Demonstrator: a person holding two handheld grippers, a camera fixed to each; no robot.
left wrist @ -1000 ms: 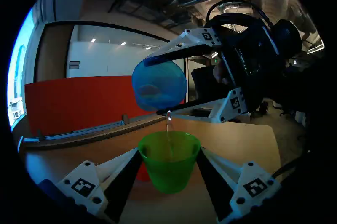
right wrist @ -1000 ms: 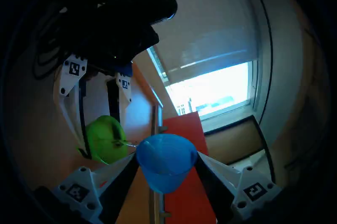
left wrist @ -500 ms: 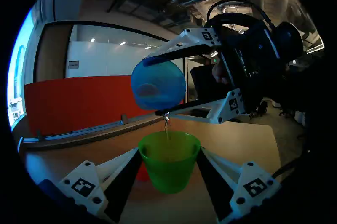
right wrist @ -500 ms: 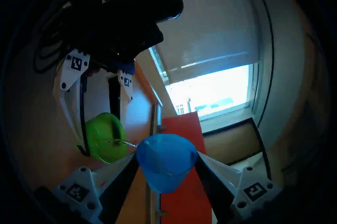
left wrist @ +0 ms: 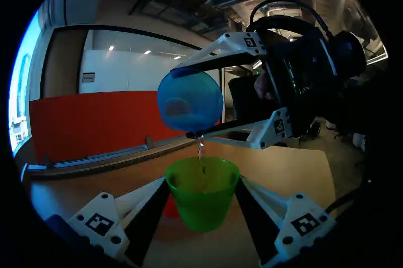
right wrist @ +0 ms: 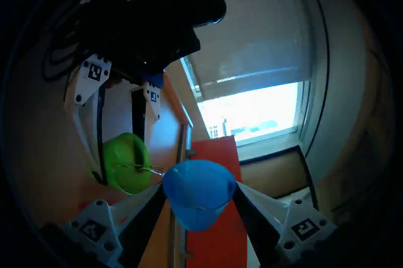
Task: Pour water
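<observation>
Smooth translucent plastic: blue cup (left wrist: 190,101) at 12 o'clock, green cup (left wrist: 202,197) at 6. Beneath, a matt wood-look table (left wrist: 287,162).

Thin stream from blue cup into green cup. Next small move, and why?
Probably tilt the blue cup in the right gripper slightly further: the stream into the green cup, held in the left gripper, is thin, lands centred, and some water seems left.

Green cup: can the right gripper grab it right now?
Probably not. The right gripper is shut on the tilted blue cup, dribbling water into the green cup just below it, and the left gripper clamps the green cup's sides. It is close enough, but its jaws are full.
</observation>
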